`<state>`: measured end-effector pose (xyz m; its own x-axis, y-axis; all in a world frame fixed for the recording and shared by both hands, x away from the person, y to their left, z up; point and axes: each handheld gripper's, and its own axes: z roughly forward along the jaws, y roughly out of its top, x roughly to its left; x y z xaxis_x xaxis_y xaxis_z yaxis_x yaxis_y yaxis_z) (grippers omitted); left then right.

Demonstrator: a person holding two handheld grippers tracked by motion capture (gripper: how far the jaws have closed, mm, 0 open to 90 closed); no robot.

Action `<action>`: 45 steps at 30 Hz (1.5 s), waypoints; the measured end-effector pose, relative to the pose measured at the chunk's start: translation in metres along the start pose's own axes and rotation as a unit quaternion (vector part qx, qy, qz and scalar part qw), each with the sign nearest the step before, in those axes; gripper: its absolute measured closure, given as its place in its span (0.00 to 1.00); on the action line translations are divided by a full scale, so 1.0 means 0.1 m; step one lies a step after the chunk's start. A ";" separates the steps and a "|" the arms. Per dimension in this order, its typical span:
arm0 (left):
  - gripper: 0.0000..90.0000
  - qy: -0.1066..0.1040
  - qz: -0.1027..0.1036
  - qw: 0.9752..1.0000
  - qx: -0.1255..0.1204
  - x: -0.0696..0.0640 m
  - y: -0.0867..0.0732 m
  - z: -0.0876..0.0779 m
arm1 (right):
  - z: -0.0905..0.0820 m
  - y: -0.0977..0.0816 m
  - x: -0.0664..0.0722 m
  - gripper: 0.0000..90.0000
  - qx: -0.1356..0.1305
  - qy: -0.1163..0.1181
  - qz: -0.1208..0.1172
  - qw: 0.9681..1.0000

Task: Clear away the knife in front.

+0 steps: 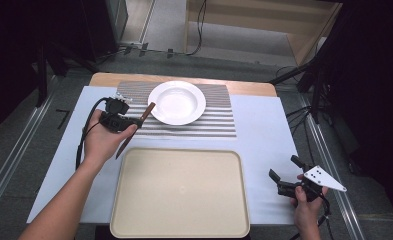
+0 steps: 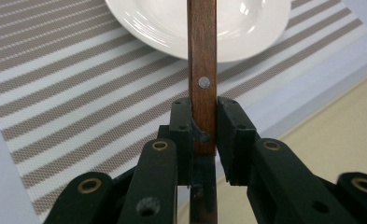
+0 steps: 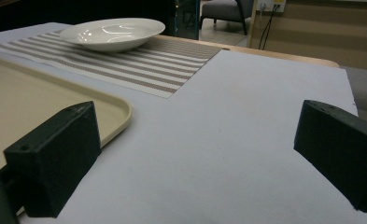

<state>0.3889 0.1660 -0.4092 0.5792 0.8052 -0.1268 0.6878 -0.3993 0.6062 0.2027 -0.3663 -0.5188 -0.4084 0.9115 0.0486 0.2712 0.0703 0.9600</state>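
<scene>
Left gripper (image 2: 203, 123): clamped on a wooden handle (image 2: 202, 56) with rivets, its blade end hidden; held over the striped mat (image 1: 211, 120), just left of the white plate (image 1: 177, 102). Right gripper (image 3: 195, 154): jaws wide apart, nothing between them, low over the desk (image 1: 264, 130) right of the beige tray (image 1: 179, 192).

No writing, label, brand or number is showing legibly anywhere in these views: the white plate (image 1: 177, 102), the striped placemat (image 1: 219, 122), the beige tray (image 1: 179, 192) and the wooden handle (image 2: 201, 70) are all appearing unmarked.
</scene>
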 end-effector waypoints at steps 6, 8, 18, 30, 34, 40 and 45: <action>0.85 -0.003 0.004 1.000 -0.003 -0.13 -0.20 -0.03 | 0.00 0.00 0.00 0.00 0.000 0.000 0.000 1.000; 0.85 -0.007 0.003 1.000 -0.001 -0.14 -0.26 -0.05 | 0.00 0.00 0.00 0.00 0.000 0.000 0.000 1.000; 0.85 -0.022 -0.014 1.000 -0.003 -0.24 -0.58 -0.09 | 0.00 0.00 0.00 0.00 0.001 0.000 -0.001 1.000; 0.85 -0.051 -0.028 0.998 -0.002 -0.40 -0.99 -0.04 | 0.00 0.00 0.01 0.00 0.002 0.001 -0.003 1.000; 0.85 -0.054 -0.033 0.998 0.001 -0.42 -1.08 -0.01 | 0.01 0.00 0.01 0.00 0.002 0.001 -0.003 1.000; 0.85 -0.058 -0.040 0.998 0.003 -0.46 -1.22 0.01 | 0.01 0.00 0.01 0.00 0.003 0.001 -0.003 1.000; 0.85 -0.055 -0.042 0.998 0.003 -0.48 -1.29 0.01 | 0.01 0.00 0.01 0.00 0.004 0.000 -0.004 1.000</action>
<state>0.2730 0.1781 -0.4823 0.5643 0.7830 -0.2617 0.7381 -0.3364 0.5849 0.2030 -0.3652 -0.5189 -0.4112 0.9106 0.0413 0.2742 0.0804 0.9583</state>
